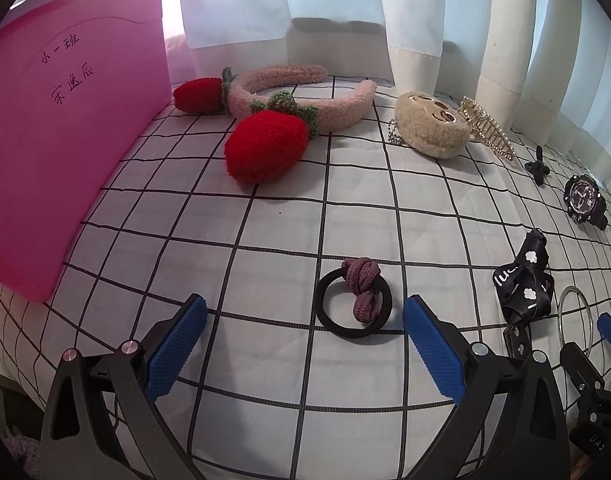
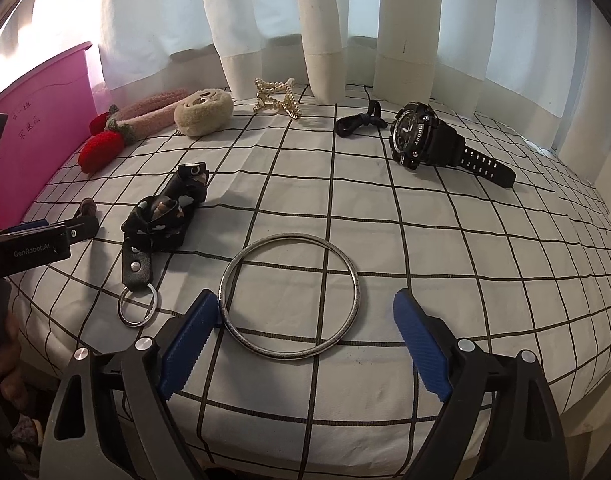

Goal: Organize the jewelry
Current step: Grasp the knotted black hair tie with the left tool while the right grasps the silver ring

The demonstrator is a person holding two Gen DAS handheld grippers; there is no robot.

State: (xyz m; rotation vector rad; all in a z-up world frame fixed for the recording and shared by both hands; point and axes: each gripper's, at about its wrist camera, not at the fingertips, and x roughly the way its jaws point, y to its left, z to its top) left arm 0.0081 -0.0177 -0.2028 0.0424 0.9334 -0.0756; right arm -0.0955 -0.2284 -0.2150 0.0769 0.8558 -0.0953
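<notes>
Two hand-held grippers are hovering low over a bed covered with a grid-patterned sheet [image 2: 445,264], on which the jewelry is lying scattered. The left gripper [image 1: 305,322] is standing released, its blue pads spread wide on either side of a black hair tie [image 1: 353,305] with a mauve knot, which is resting on the sheet just ahead of the fingertips. The right gripper [image 2: 305,314] is likewise released; a silver bangle [image 2: 290,296] is lying flat between its pads, its rim touching or nearly touching the left pad.

A pink bin [image 1: 61,136], the likely destination, is standing at the far left. Beside it are lying a pink headband [image 1: 301,92] with red strawberries, a plush face clip [image 1: 431,124], a gold claw clip [image 1: 487,128], a sports watch [image 2: 421,136], and a black ribbon keychain [image 2: 161,216] near the bangle.

Risks judged from this arrangement:
- The bangle is thin and flat, so closing pads may be sliding over it or tipping it out of the grasp.
- The soft sheet is yielding, so pads pressing down may be pinching fabric along with the item.
- The hair tie is wider than a narrow pinch, so it may be folding or springing free.
- The two grippers are working close together, so a sideways move may be causing a collision or dragging the keychain.
</notes>
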